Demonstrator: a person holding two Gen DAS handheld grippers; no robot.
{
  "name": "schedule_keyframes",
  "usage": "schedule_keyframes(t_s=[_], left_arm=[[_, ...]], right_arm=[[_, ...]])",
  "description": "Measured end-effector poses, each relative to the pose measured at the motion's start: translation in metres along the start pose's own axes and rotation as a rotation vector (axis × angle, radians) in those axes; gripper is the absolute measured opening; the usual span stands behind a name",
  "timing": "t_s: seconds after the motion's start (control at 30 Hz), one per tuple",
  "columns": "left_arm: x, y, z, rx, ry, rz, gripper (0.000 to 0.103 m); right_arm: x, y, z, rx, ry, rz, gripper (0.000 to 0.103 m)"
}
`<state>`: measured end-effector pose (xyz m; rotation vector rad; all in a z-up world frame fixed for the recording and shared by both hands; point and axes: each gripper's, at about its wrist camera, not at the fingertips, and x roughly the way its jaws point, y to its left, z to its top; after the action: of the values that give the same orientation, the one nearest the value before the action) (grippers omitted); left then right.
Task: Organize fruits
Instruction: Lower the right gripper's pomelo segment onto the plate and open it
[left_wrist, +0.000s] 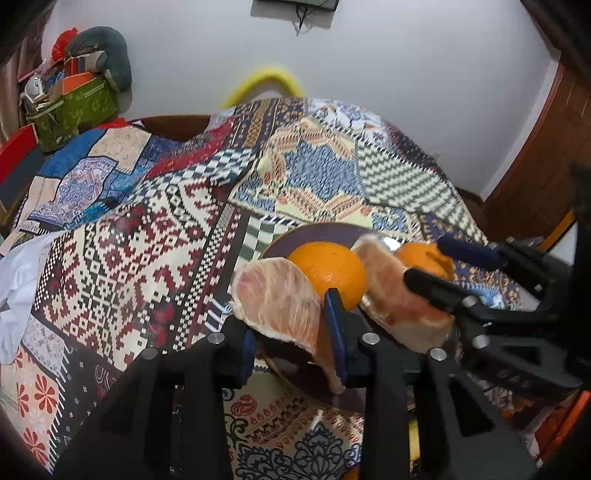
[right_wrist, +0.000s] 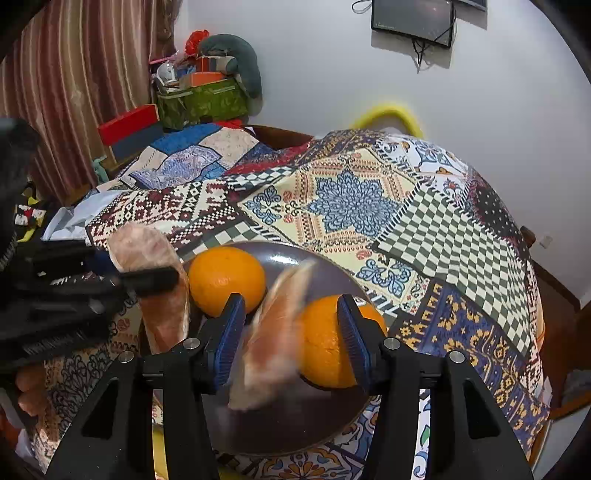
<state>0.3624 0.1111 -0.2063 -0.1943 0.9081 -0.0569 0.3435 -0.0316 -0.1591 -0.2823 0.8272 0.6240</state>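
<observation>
Left claw (left_wrist: 288, 317) pitched steeply down at near-left edge of dark plate (right_wrist: 295, 254). Jaws partly apart, 1 peeled citrus segment (left_wrist: 280, 302) upright between them, leaning on the right pad; cannot tell if the pads press it. Right claw (right_wrist: 291, 299) also pitched down, over the plate. Jaws stand wider than 2nd segment (right_wrist: 273, 332), which shows blurred in the gap, pads apparently clear of it. On the plate: 1 orange (right_wrist: 227, 280) far left, other orange (right_wrist: 325, 354) right, partly behind the right pad. Plate sits on patchwork-covered table (right_wrist: 369, 206).
</observation>
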Motion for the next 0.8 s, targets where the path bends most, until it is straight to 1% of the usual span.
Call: schedule_keyframes(t_s=[0.2,0.27,0.33,0.4,0.47,0.57,0.8], left_arm=[[0.007,0.002,-0.005,-0.020,0.039,-0.030,0.036],[0.008,-0.001,-0.007,-0.007,0.057,-0.035,0.039],[0.007,-0.005,-0.010,0.012,0.065,-0.020,0.049],[0.005,-0.008,-0.013,0.023,0.066,-0.001,0.056],[-0.001,-0.009,-0.015,0.025,0.054,0.010,0.056],[-0.011,-0.011,-0.016,0.020,0.041,0.006,0.056],[-0.050,-0.019,-0.013,0.035,-0.022,0.017,0.056]], right_arm=[[-0.006,-0.003,0.000,0.020,-0.014,0.011,0.049],[-0.010,-0.005,-0.001,0.025,-0.019,0.007,0.049],[-0.013,-0.006,-0.003,0.034,-0.023,0.009,0.049],[-0.018,-0.008,-0.005,0.042,-0.028,0.010,0.049],[-0.023,-0.008,-0.007,0.048,-0.035,0.010,0.049],[-0.031,-0.008,-0.010,0.052,-0.043,0.000,0.049],[-0.059,-0.008,-0.014,0.082,-0.084,0.003,0.049]])
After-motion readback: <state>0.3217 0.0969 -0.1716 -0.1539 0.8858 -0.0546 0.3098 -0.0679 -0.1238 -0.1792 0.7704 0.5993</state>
